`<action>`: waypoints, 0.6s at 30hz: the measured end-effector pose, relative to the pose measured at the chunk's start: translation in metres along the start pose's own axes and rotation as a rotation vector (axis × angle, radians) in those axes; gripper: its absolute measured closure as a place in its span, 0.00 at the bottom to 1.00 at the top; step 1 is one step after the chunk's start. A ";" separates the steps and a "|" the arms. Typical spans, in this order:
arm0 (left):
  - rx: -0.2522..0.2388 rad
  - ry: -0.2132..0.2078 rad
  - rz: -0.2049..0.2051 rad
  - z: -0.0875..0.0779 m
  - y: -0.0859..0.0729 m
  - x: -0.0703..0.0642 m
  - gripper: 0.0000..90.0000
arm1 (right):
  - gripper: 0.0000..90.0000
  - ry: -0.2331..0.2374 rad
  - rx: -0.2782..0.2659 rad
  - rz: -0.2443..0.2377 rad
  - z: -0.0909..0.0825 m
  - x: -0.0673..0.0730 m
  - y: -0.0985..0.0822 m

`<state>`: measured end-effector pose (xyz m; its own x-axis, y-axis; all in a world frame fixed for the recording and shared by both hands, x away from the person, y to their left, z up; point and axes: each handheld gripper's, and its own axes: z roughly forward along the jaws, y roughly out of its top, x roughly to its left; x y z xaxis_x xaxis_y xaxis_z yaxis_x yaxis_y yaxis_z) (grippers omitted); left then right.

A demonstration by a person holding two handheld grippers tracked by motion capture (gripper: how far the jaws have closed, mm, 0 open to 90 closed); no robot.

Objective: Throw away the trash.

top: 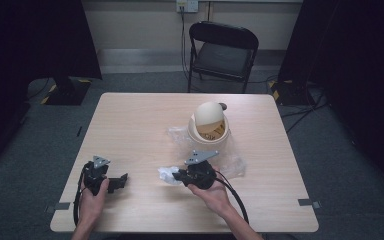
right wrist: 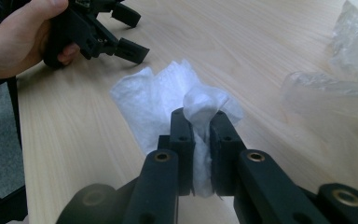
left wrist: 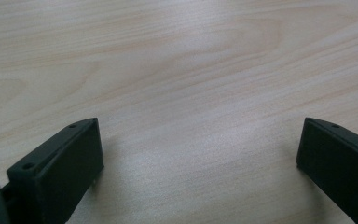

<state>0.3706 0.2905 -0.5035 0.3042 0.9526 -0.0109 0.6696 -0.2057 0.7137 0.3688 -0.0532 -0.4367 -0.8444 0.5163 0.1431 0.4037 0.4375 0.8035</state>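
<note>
The right gripper [right wrist: 198, 123] has its jaws pressed together on a crumpled white tissue [right wrist: 168, 100], a strip of which runs down between the two black pads while the rest fans out beyond the tips over the wooden table [right wrist: 242, 42]. In the high view the right gripper [top: 176, 175] sits near the middle of the table's near half, held in the person's right hand [top: 211, 192], with the tissue [top: 167, 173] bunched at its left-pointing tip. The left gripper [top: 122, 181] rests toward the near left part of the table, gripped by the left hand [top: 92, 196], well apart from the tissue; its jaws stand wide open with nothing between them, and the left gripper view shows bare wood between the two pads [left wrist: 58, 165]. Farther back on the table [top: 130, 120] stands a small cream bin [top: 209, 131] with a rounded swing lid, and crinkled clear plastic [top: 232, 162] lies around its base and just behind the right gripper. In the right gripper view that plastic [right wrist: 335, 79] lies off to the right, apart from the tissue. A black folding chair [top: 223, 52] stands beyond the far edge of the table.
</note>
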 end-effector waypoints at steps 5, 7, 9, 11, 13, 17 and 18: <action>0.002 0.001 0.003 0.000 0.000 0.000 0.00 | 0.91 -0.033 -0.023 0.007 -0.009 -0.003 0.005; -0.001 0.001 0.000 0.000 0.000 0.000 0.00 | 0.91 -0.039 -0.035 0.016 -0.015 -0.004 0.007; 0.001 0.002 0.002 0.000 0.000 0.000 0.00 | 0.91 -0.046 -0.049 0.020 -0.020 -0.007 0.009; 0.001 0.002 0.003 0.000 0.000 0.000 0.00 | 0.91 -0.052 -0.062 0.026 -0.026 -0.009 0.012; 0.001 0.002 0.003 0.000 0.000 0.000 0.00 | 0.91 -0.058 -0.075 0.030 -0.031 -0.012 0.013; 0.001 -0.001 0.002 0.000 0.000 0.000 0.00 | 0.91 -0.075 -0.096 0.032 -0.041 -0.017 0.017; 0.001 -0.001 0.002 0.000 0.000 0.000 0.00 | 0.91 -0.078 -0.101 0.034 -0.043 -0.017 0.018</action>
<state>0.3705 0.2908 -0.5034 0.3063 0.9519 -0.0102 0.6696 -0.2079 0.7130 0.3753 -0.0861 -0.4002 -0.7990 0.5872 0.1292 0.3913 0.3446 0.8533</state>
